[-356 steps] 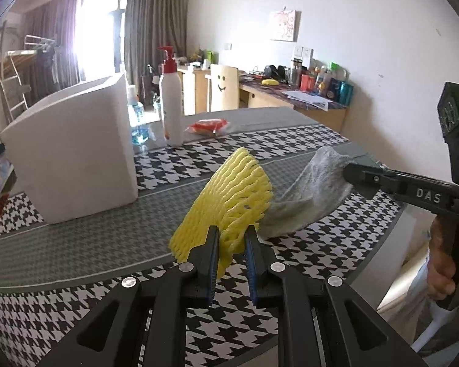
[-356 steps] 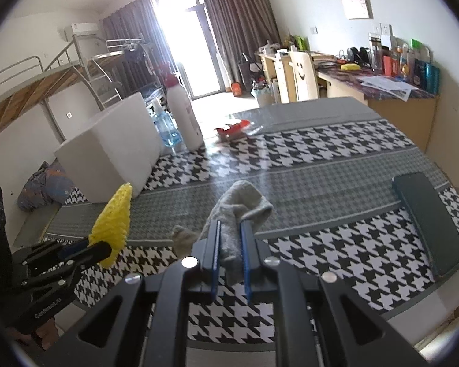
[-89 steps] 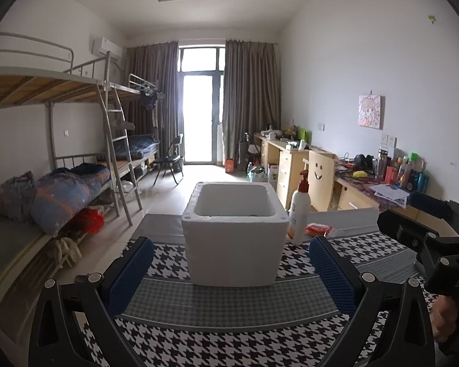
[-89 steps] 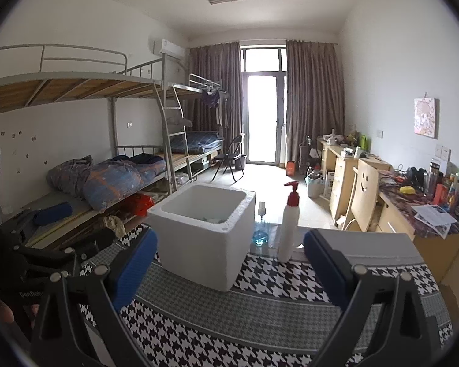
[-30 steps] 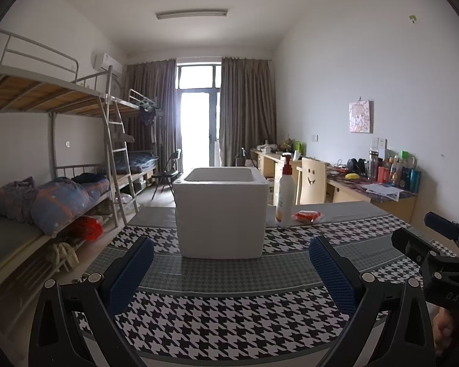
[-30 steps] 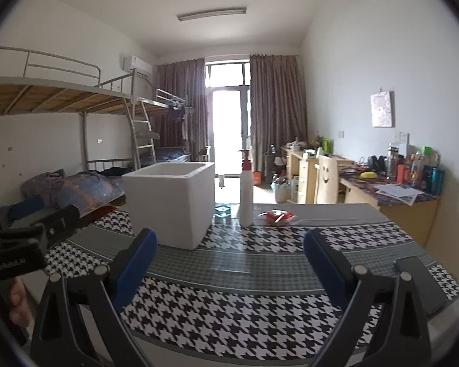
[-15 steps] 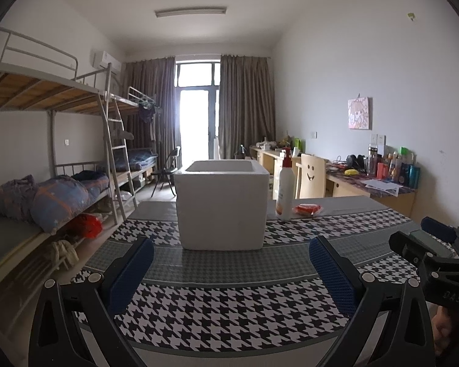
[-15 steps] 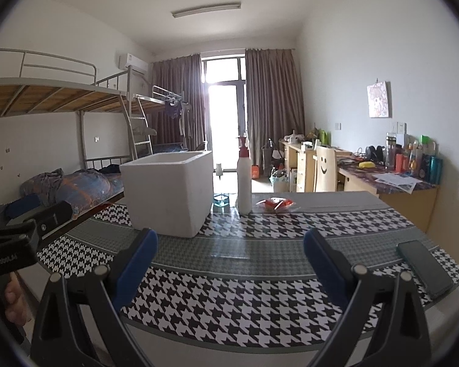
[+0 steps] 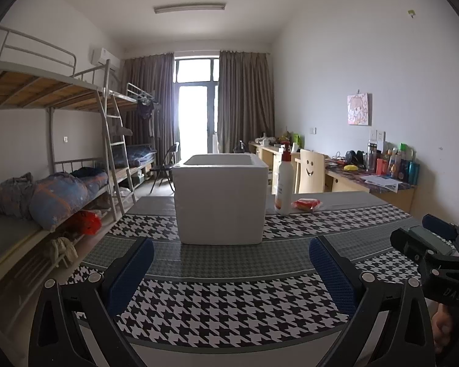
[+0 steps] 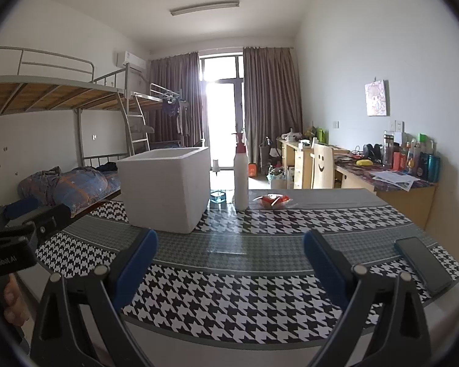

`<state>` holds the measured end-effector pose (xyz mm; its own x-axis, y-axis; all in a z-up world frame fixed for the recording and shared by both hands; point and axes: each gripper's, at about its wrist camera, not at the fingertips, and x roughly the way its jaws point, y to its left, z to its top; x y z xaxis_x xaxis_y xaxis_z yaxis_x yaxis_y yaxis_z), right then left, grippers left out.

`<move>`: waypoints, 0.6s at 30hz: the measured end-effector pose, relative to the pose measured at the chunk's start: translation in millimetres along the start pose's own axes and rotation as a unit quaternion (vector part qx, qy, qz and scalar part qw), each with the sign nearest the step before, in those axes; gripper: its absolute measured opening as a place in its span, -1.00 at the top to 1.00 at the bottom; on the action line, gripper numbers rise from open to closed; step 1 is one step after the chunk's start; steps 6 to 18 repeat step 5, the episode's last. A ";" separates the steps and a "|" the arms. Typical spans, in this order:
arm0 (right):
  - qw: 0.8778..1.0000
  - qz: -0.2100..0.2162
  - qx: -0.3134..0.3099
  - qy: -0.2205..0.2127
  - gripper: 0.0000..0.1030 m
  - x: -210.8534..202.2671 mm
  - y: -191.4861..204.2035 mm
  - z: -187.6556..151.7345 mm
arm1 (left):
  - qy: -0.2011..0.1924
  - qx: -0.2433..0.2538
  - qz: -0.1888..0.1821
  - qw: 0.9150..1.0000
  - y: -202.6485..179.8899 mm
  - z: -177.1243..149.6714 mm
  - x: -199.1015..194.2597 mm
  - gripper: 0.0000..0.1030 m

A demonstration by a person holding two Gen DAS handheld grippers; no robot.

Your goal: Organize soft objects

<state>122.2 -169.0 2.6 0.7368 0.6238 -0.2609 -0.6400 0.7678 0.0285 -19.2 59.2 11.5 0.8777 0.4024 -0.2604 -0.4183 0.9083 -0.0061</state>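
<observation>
On the table stand one white foam box, one pump bottle, one red packet and one phone. Two grippers hover, both wide apart.

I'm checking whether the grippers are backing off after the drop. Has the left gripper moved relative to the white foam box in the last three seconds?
Yes. The left gripper, open and empty, has dropped lower: the white foam box now shows its front wall where its opening was visible before.

Both wrist views face the foam box from the near desk edge; right view sits further right.
</observation>
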 end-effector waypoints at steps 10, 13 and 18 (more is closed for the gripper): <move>1.000 -0.001 0.002 0.001 -0.91 0.8 -1.5 0.5 | 0.003 0.000 -0.003 1.000 -1.5 -1.2 1.0 -0.98; 1.000 -0.001 0.002 0.001 -0.91 0.8 -1.5 0.5 | 0.003 0.000 -0.003 1.000 -1.5 -1.2 1.0 -0.98; 1.000 -0.001 0.002 0.001 -0.91 0.8 -1.5 0.5 | 0.003 0.000 -0.003 1.000 -1.5 -1.2 1.0 -0.98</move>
